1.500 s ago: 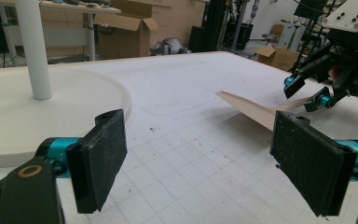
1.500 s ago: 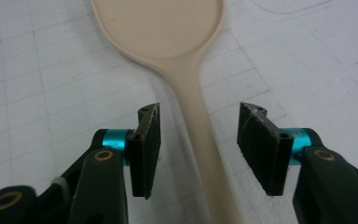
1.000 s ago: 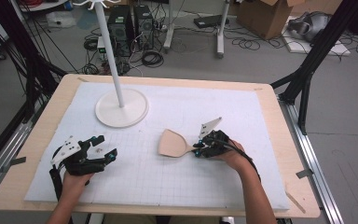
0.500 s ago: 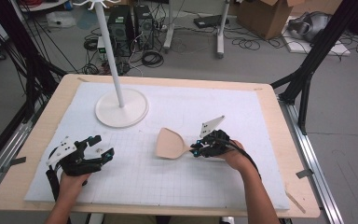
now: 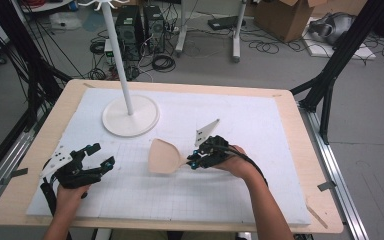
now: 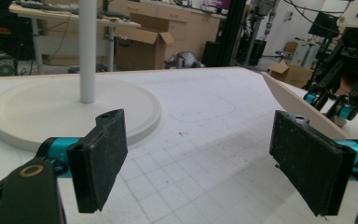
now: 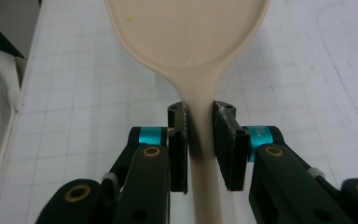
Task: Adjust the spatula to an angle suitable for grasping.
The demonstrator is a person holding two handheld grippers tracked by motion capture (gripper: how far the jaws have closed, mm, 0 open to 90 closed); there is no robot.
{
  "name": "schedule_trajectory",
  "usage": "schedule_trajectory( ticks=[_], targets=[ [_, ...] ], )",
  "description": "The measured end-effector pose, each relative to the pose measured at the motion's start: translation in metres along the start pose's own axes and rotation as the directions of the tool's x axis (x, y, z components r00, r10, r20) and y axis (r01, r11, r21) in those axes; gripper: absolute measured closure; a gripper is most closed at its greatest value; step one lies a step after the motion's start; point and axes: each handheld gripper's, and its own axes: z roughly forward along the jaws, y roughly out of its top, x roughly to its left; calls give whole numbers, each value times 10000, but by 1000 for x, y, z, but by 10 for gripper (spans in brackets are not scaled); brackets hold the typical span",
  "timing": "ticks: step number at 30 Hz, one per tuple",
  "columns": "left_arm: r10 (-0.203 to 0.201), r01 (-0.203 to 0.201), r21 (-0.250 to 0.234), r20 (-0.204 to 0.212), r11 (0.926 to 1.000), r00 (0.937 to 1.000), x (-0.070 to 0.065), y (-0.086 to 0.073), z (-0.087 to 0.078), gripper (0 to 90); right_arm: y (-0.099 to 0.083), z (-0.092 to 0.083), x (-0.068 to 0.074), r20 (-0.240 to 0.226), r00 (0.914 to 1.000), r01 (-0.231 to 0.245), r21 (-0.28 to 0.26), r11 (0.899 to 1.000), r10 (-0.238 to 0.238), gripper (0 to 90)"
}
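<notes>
Cream plastic, the big spoon (image 5: 163, 157) is sitting mid-frame over the bench (image 5: 290, 200). The right gripper (image 5: 194, 161) is pinching its thin handle, probably to carry it. At lower left, the left gripper (image 5: 99, 156) is gaping wide, holding nothing, maybe waiting to help.

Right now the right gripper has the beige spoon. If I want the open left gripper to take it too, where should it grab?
Probably the bowl's rim. The right gripper is clamped on the narrow handle just behind the bowl, so that part is taken. The beige spoon has its wide, shallow bowl pointing toward the left gripper, whose jaws stand wide apart. Come in from the left and pinch the thin near edge.
</notes>
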Motion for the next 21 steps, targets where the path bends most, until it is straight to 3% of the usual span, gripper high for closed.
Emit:
schedule_trajectory(
  ticks=[11, 21],
  targets=[
    [2, -10, -183, -454, 9998, 9990, 14, 5, -17, 194, 43, 44, 10, -1023, 9913, 849, 157, 9963, -829, 765],
    [-5, -7, -200, -605, 9998, 9982, 19, 5, -23, 195, 65, 88, 12, -1488, 9862, 855, 790, 9932, -731, 768]
  ],
)
